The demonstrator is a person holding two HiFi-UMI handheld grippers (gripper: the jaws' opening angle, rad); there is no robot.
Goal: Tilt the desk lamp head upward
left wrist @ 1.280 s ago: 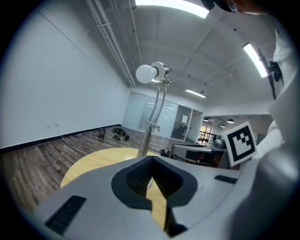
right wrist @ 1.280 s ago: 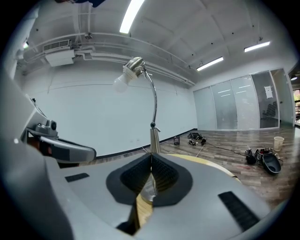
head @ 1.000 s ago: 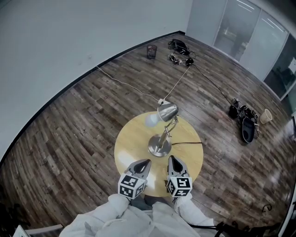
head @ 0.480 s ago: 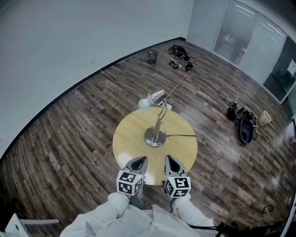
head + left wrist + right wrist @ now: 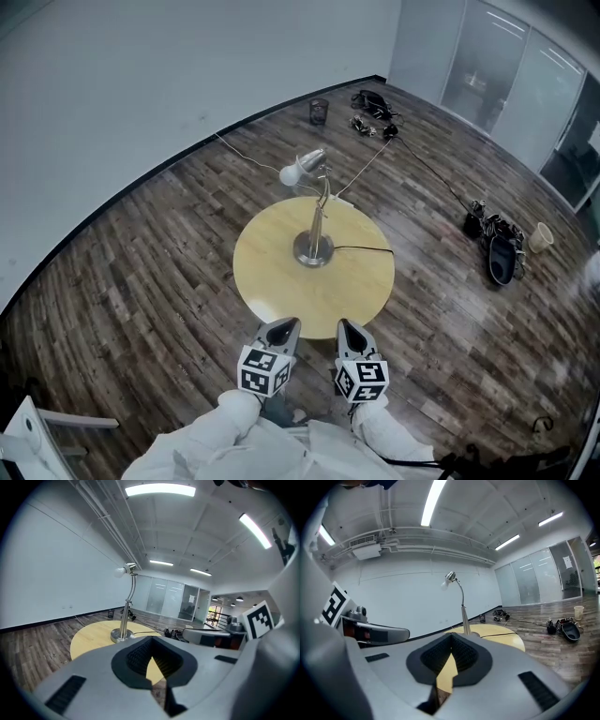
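A chrome desk lamp stands with its round base (image 5: pixel 314 249) on a round yellow table (image 5: pixel 272 286). Its head (image 5: pixel 305 167), with a white bulb, leans over the table's far edge. My left gripper (image 5: pixel 281 330) and right gripper (image 5: pixel 350 330) hang side by side just off the table's near edge, both shut and empty, well short of the lamp. In the left gripper view the lamp head (image 5: pixel 125 569) is far beyond the closed gripper (image 5: pixel 151 639). The right gripper view shows the lamp head (image 5: pixel 449 577) above the closed gripper (image 5: pixel 451 634).
The lamp's black cord (image 5: pixel 361 248) runs across the table and off its right side. On the wooden floor lie a white cable (image 5: pixel 248 152), a dark cup (image 5: pixel 319 111), black gear (image 5: pixel 373 101), a bag (image 5: pixel 497 246) and a paper cup (image 5: pixel 541 236). Glass partitions stand at the right.
Both grippers have drawn back together from above the table's near part to beyond its near edge. The lamp now lies farther from them. Both stay shut.
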